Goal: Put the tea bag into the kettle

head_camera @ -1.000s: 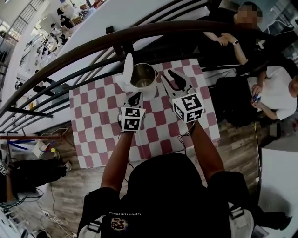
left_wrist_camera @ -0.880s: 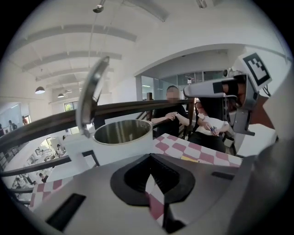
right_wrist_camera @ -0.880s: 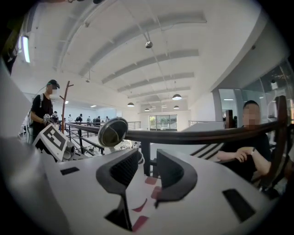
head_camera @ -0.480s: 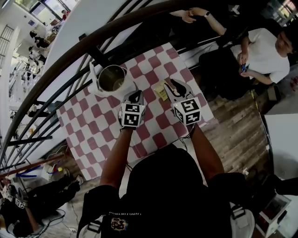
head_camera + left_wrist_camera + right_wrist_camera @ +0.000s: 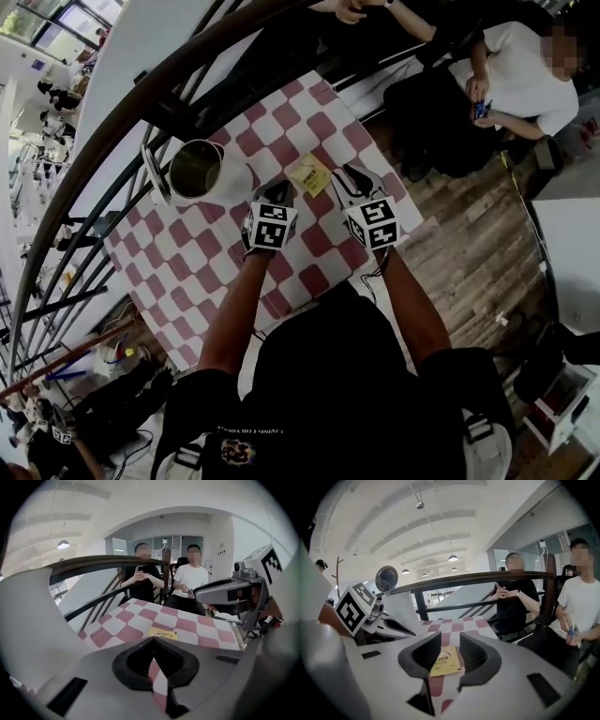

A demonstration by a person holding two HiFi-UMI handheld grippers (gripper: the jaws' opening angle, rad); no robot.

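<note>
A yellow tea bag (image 5: 309,174) lies flat on the red-and-white checked table (image 5: 319,272). The white kettle (image 5: 197,171) stands at the table's far left with its lid (image 5: 153,178) swung up, and its steel inside shows. My right gripper (image 5: 349,180) hovers just right of the tea bag, open; in the right gripper view the tea bag (image 5: 445,662) shows through the gap of my right gripper (image 5: 449,644), untouched. My left gripper (image 5: 275,195) hangs between kettle and tea bag, shut on nothing. In the left gripper view the tea bag (image 5: 163,633) lies ahead of my left gripper (image 5: 152,641).
A dark curved railing (image 5: 141,103) runs behind the table. Two people (image 5: 506,84) sit beyond the table's far right corner. The table's right edge (image 5: 412,202) drops to a wooden floor (image 5: 469,272). Cables and gear lie on the floor at the lower left.
The head view has swung, so kettle and table have slid left in the picture. The tea bag, hidden a second ago, now lies in plain sight beside my right gripper. Jaws are unchanged.
</note>
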